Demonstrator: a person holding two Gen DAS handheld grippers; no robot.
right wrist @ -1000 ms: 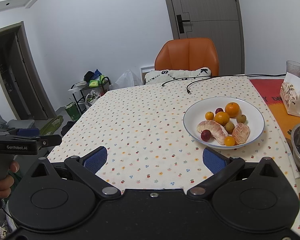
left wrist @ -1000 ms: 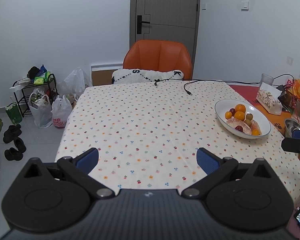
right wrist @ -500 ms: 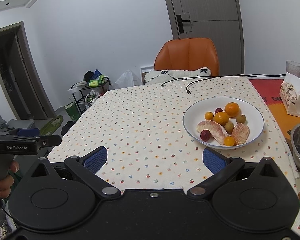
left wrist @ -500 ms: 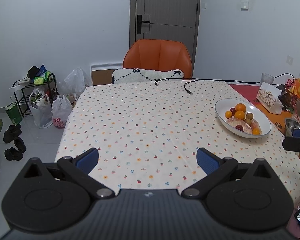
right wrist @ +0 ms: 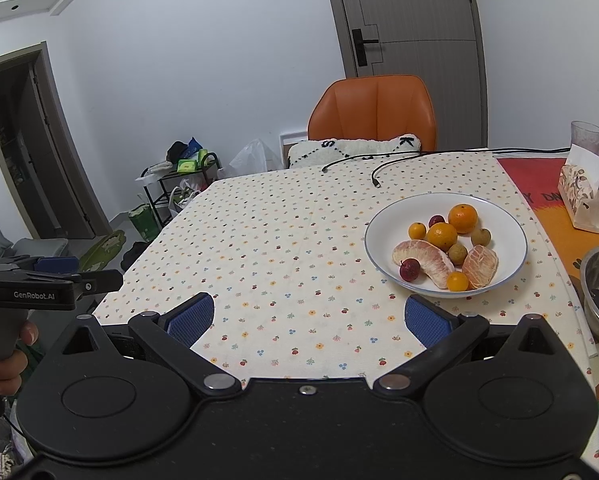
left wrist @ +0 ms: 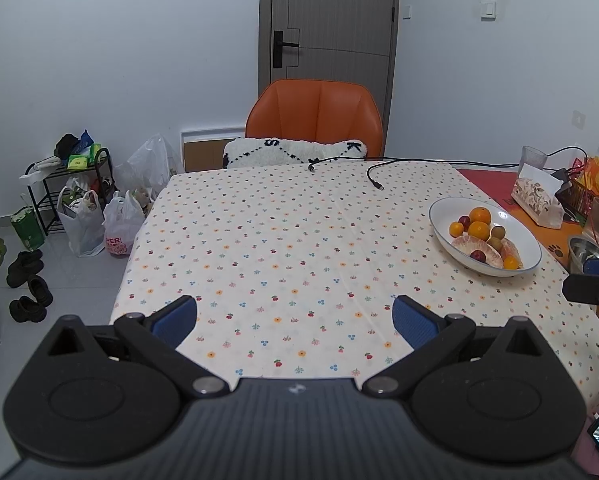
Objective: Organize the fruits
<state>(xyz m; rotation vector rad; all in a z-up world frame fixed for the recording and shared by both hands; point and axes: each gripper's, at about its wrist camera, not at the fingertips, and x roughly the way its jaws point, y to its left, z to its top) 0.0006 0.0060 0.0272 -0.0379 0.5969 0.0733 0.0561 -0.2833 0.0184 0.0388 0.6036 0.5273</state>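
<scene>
Hovering level over table edge, both grippers wide apart: left gripper [left wrist: 295,318], right gripper [right wrist: 307,318]

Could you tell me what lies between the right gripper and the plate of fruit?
Only bare floral tablecloth. In the right wrist view, nothing sits between the open right gripper and the near rim of the plate.

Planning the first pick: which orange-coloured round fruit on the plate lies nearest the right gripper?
The small one at the plate's near rim, between the two peeled segments; the others sit farther back. The right gripper is open.
</scene>
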